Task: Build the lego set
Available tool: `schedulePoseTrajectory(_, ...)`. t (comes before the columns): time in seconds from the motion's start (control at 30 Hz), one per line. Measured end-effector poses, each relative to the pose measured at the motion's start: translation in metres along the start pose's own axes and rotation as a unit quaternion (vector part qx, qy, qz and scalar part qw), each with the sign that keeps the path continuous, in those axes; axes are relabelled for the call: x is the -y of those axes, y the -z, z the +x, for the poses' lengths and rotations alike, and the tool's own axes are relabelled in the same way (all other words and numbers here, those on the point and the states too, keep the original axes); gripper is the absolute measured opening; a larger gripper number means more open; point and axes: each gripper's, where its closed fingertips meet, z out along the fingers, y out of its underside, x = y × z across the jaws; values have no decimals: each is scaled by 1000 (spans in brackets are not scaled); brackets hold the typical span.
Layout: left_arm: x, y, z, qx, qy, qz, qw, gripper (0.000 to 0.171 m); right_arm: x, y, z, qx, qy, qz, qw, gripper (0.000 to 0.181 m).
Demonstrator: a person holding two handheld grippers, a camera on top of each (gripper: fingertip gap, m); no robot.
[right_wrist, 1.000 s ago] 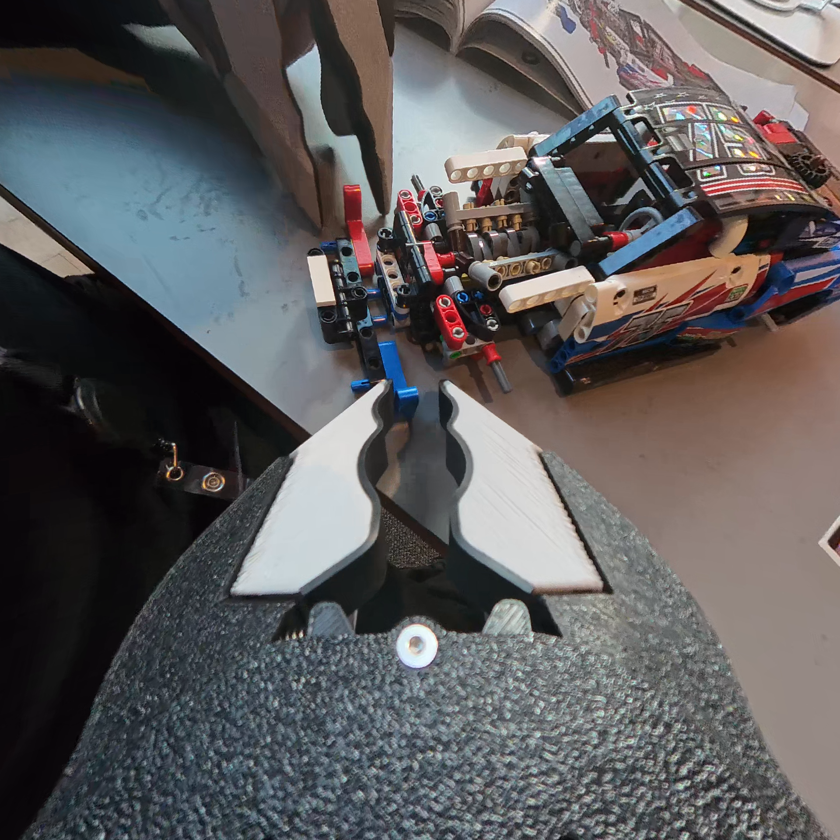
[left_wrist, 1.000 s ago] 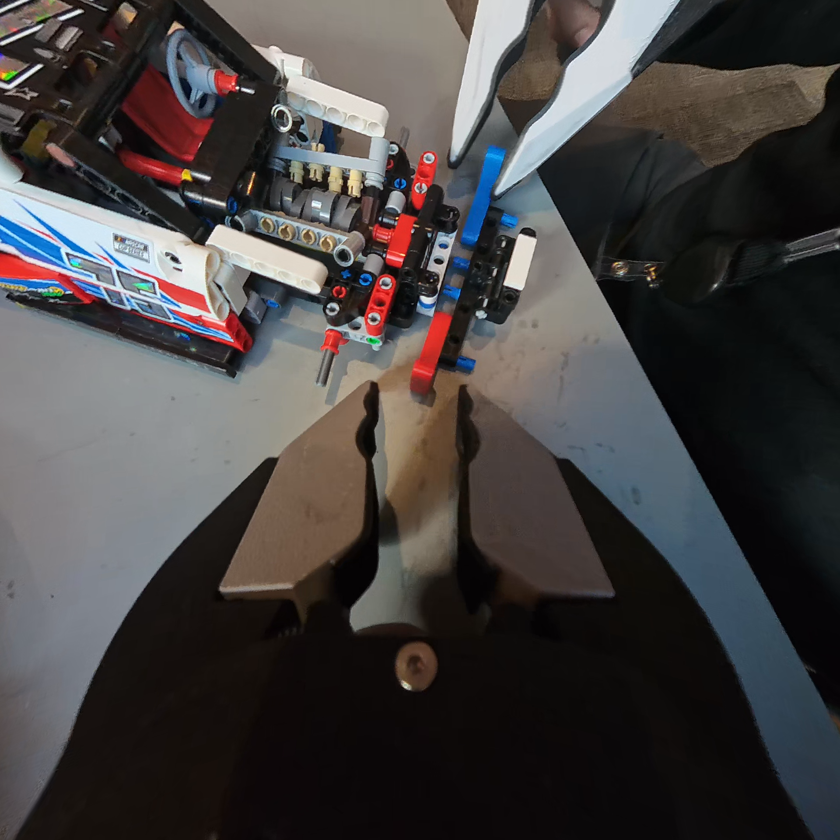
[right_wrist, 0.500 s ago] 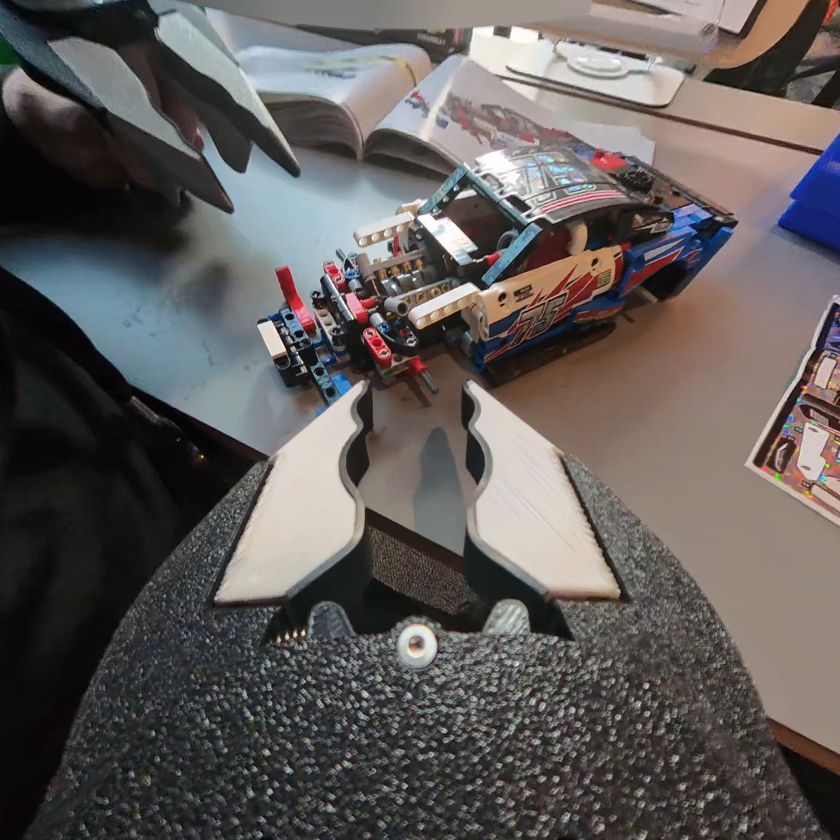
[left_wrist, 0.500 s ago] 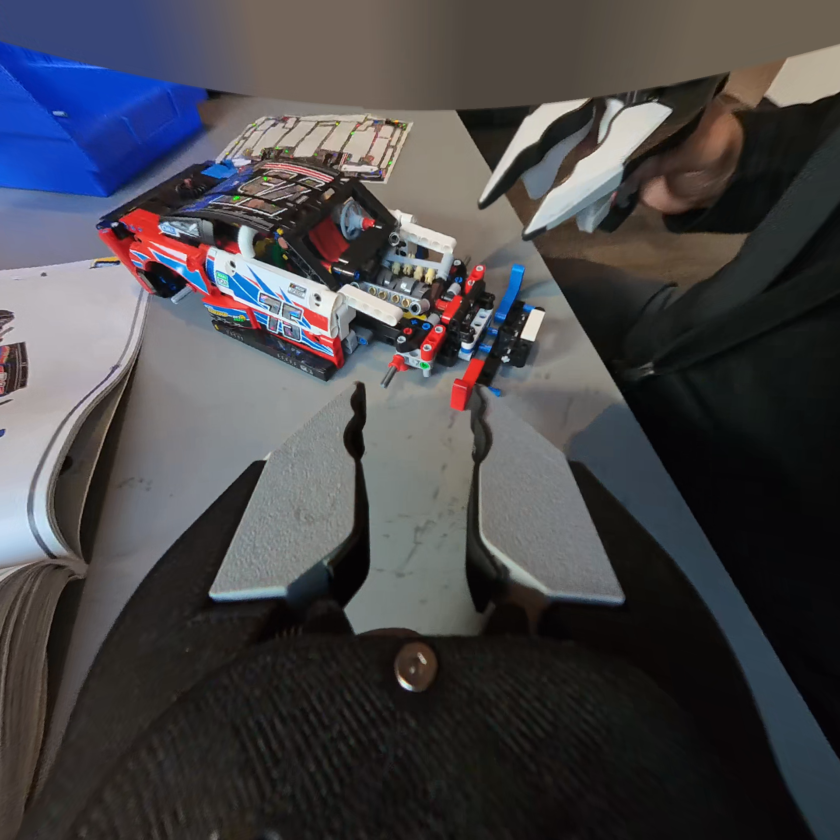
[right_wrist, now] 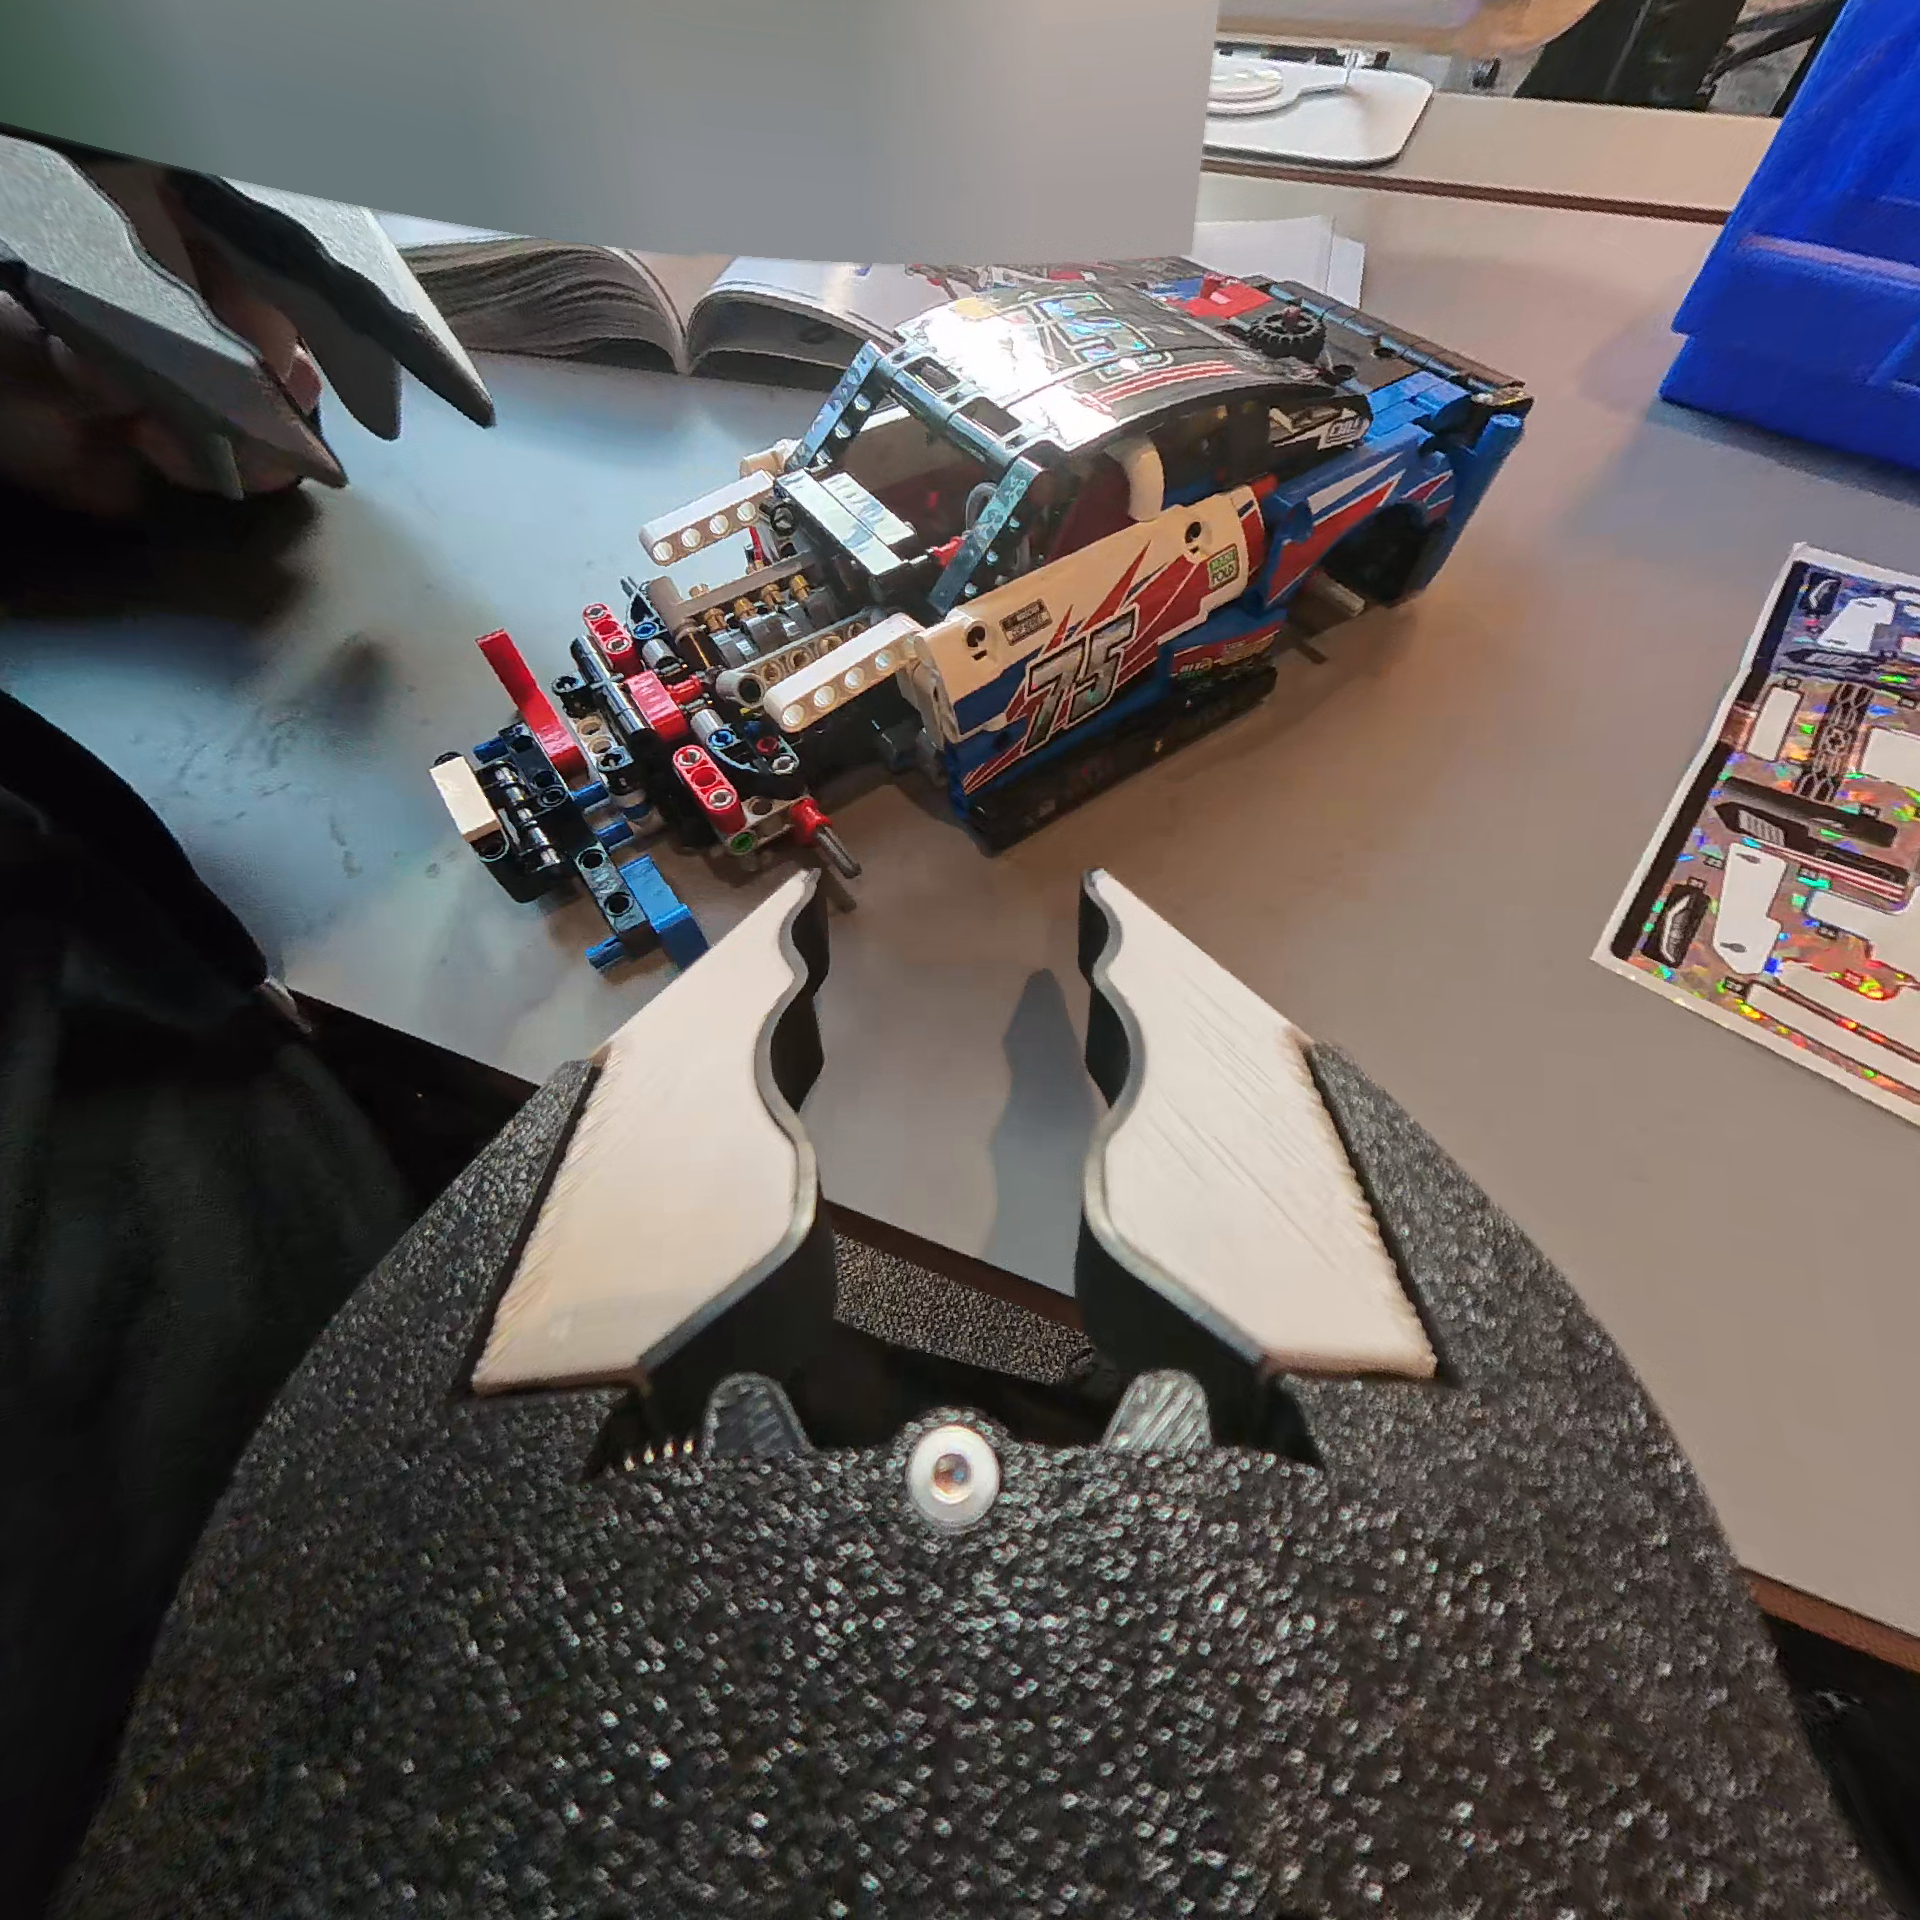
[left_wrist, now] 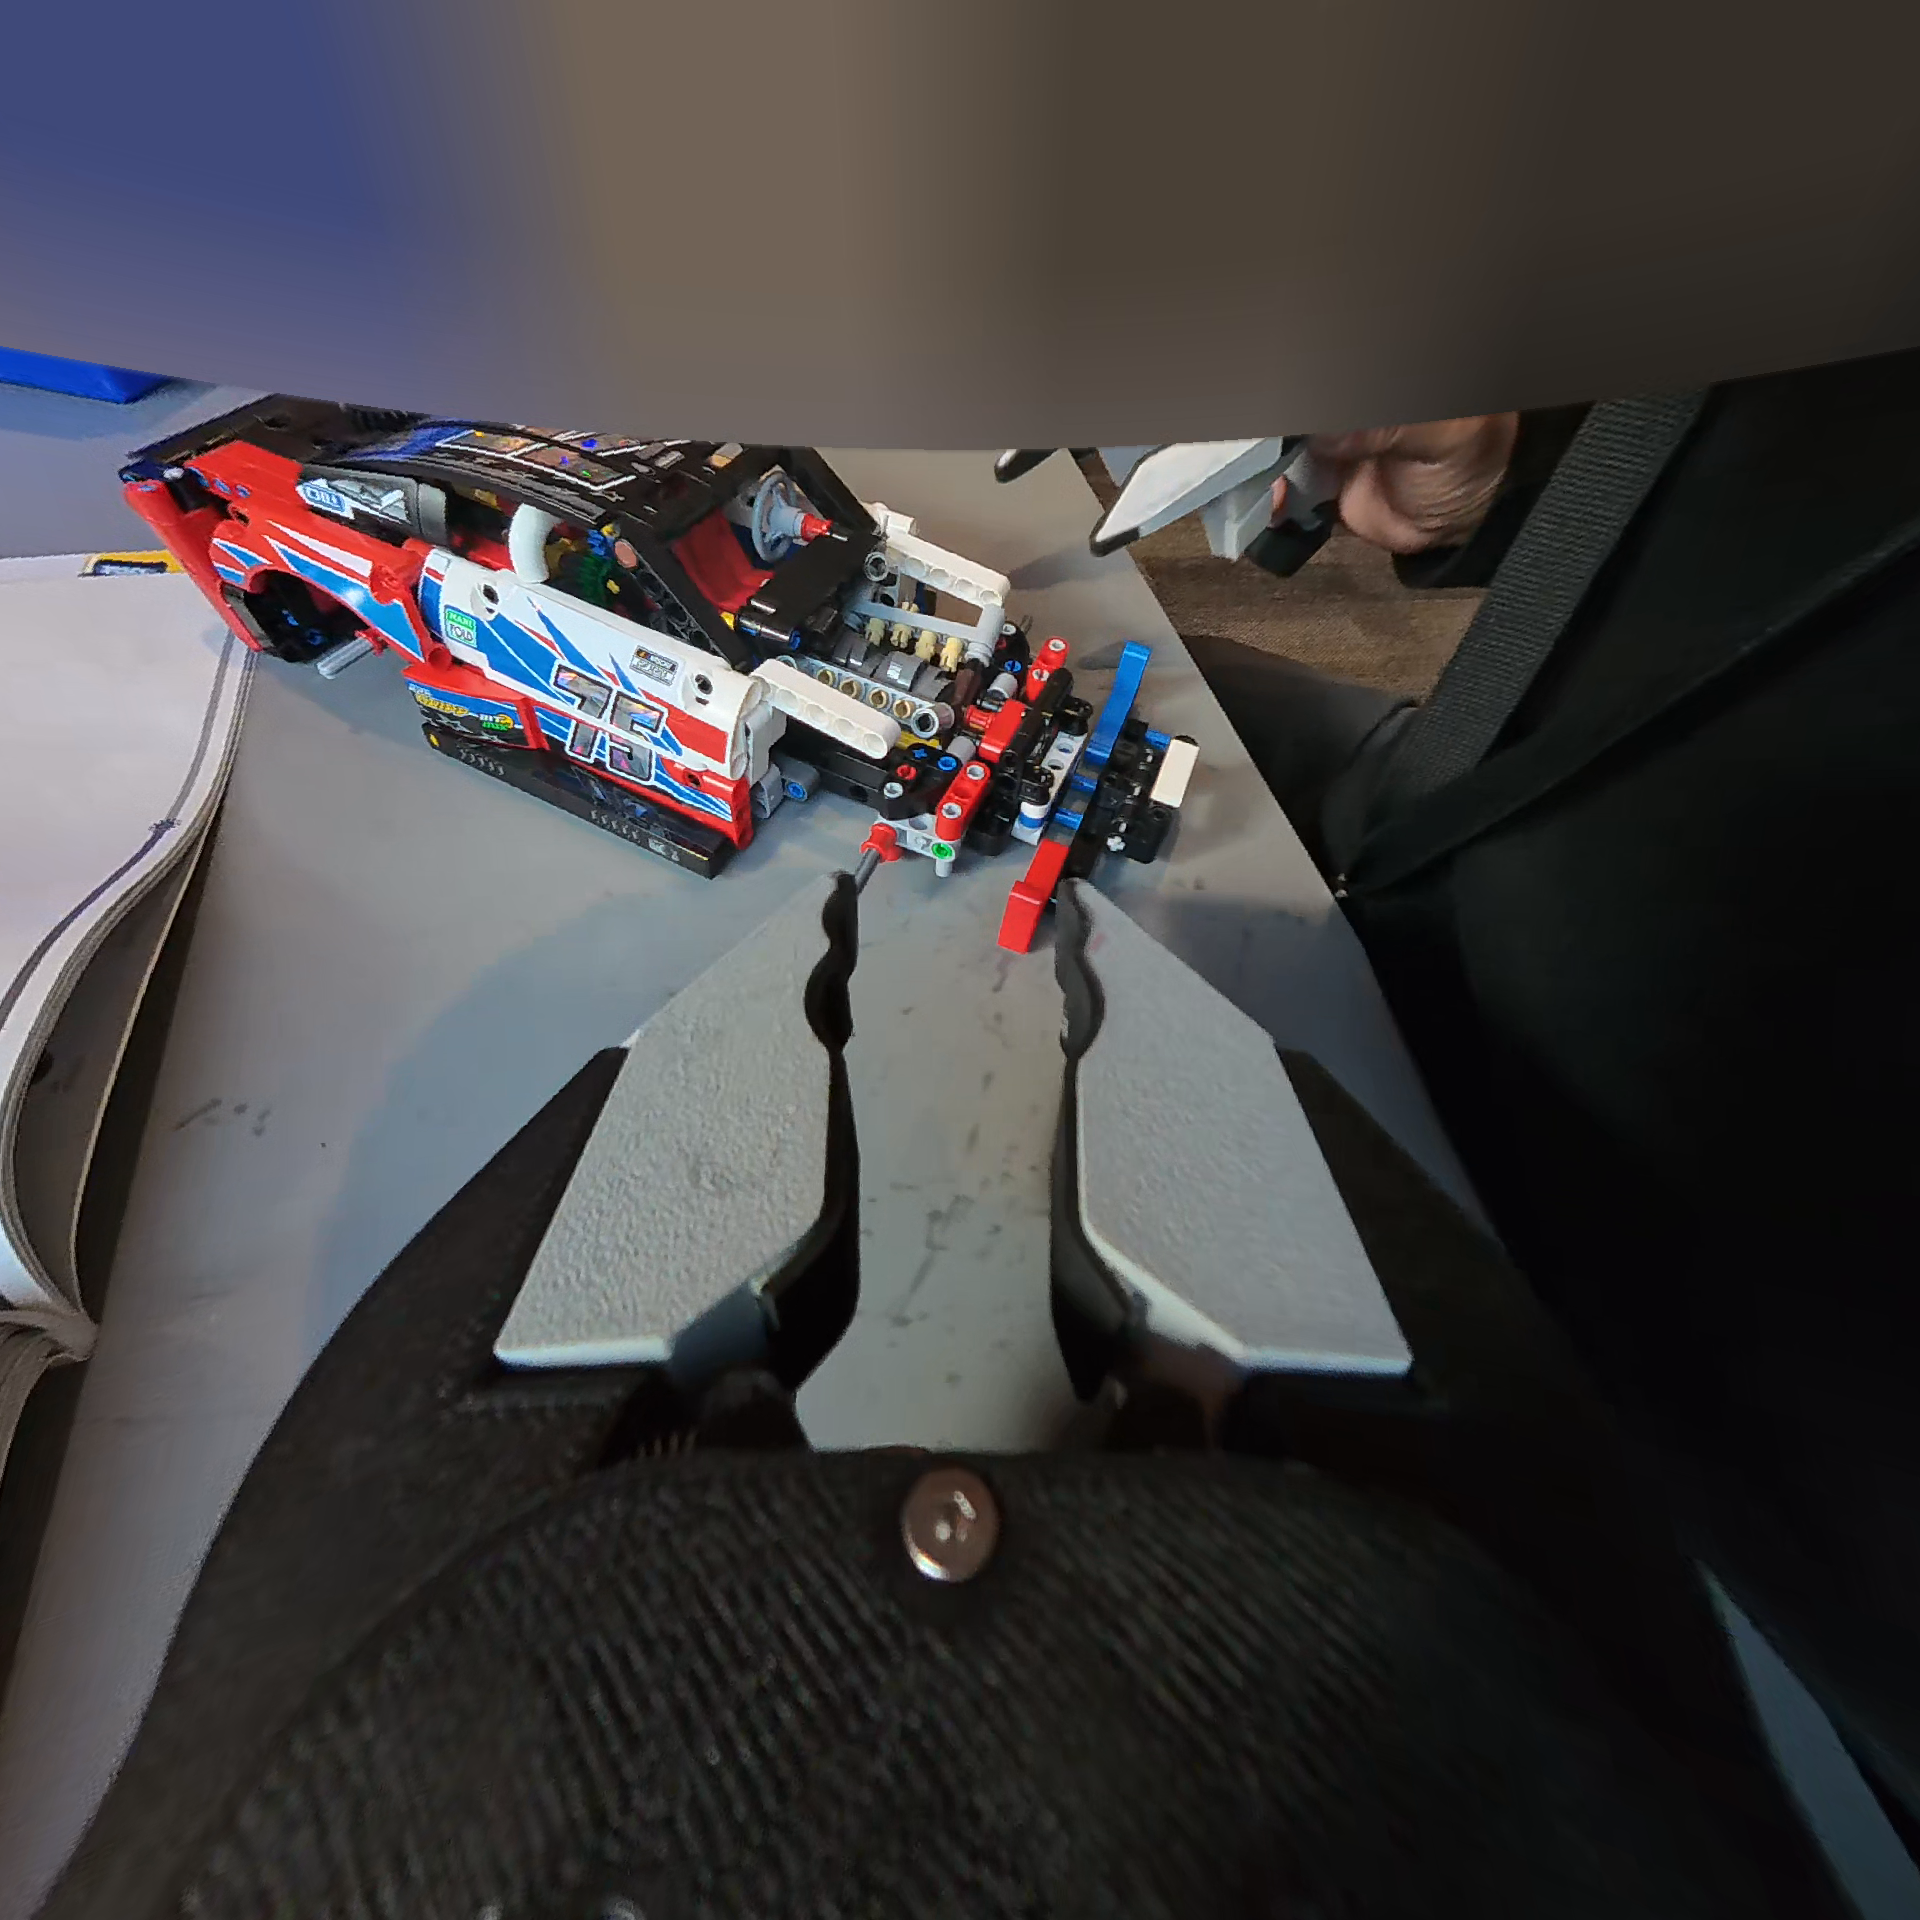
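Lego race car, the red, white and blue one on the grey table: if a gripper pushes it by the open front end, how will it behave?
The red, white and blue lego race car would probably slide rather than roll: no wheels show in its arches. The exposed front frame of small red, black and blue beams looks fragile; thin parts stick out and could pop off. The body panels look stiffer, so likely safer to push there.

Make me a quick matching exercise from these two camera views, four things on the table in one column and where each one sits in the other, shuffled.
Things:
1. lego car
2. sticker sheet
3. instruction book
4. blue bin

Places, right wrist view:
A. far right corner
B. open, behind the car
C. middle of the table
D. flat at the right edge, nearer than the car

Pairs: 1-C, 2-D, 3-B, 4-A
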Motion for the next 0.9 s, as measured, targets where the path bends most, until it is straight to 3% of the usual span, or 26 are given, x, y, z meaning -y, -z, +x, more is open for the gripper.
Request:
schedulePoseTrajectory(0.47, -5, -4, 0, 3, -3, -19, 1000, 42, -6, 4, -9, 3, 3, -4, 1000, 48)
schedulePoseTrajectory(0.9, -11, -9, 1, 26, -38, -44, 998, 47, -8, 27, -33, -6, 49, 2, 999, 50)
